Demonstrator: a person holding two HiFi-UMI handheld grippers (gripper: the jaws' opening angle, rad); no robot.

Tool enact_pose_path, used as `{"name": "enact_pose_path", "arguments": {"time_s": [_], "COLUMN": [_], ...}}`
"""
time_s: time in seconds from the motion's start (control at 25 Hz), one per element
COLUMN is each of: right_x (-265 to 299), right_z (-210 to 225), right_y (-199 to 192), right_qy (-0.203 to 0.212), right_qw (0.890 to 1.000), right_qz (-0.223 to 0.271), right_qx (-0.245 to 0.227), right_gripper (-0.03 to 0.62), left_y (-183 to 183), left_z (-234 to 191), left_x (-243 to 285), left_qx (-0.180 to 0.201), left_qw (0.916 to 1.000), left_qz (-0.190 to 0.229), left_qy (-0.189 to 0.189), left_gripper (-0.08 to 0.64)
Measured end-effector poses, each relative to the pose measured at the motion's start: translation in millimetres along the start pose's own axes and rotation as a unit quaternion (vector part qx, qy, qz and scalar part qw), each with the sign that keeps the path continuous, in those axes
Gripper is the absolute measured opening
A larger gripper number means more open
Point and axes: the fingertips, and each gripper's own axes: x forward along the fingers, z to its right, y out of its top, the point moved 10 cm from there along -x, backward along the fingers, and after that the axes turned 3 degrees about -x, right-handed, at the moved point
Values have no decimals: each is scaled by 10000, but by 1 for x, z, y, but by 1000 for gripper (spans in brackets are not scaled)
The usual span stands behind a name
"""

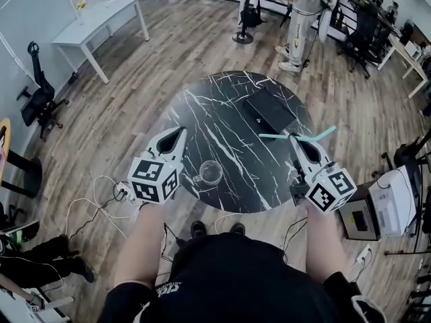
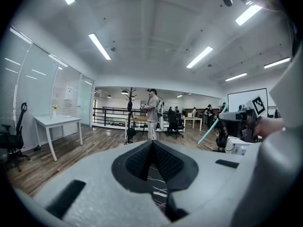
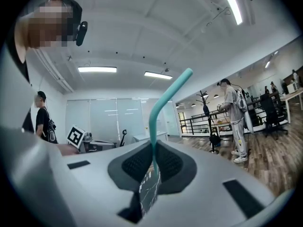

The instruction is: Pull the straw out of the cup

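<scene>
I have the right gripper [image 1: 295, 140] clamped on the straw [image 1: 276, 137]. Its own view shows the pads pinching the teal tube just below the bend, with the long part standing up past them. From the head view the straw lies roughly level in the air above the right side of the table [image 1: 222, 106], well apart from the cup [image 1: 210, 172], so I judge the pull itself as done. I grip low on the tube so that the bent end swings free and does not catch on anything.

The cup stands near the near edge of the table and looks empty. My left gripper [image 1: 178, 133] hangs just beside it on the left, over the near-left edge. Its fingers are pressed together on nothing and it seems clear of the glass. I keep it there to steady the cup if it slides.

For room, a flat black case [image 1: 268, 110] lies toward the far right of the table, beneath and beyond the straw. The middle and left of the marble are open, which I reckon is the safer place to set the straw down. The cup sits close to the rim, so any nudge from the left side risks tipping it off.
</scene>
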Motion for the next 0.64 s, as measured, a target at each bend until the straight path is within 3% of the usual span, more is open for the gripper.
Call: {"name": "enact_pose_path", "arguments": {"time_s": [0.64], "right_x": [14], "right_z": [-1], "right_y": [7], "right_qy": [31], "right_qw": [9999], "right_qz": [77], "right_qx": [89], "right_gripper": [25], "left_y": [8], "left_z": [-14], "left_x": [16], "left_qx": [199], "left_qw": [9996], "left_qz": [-56], "left_qy": [-208], "left_gripper": [9]}}
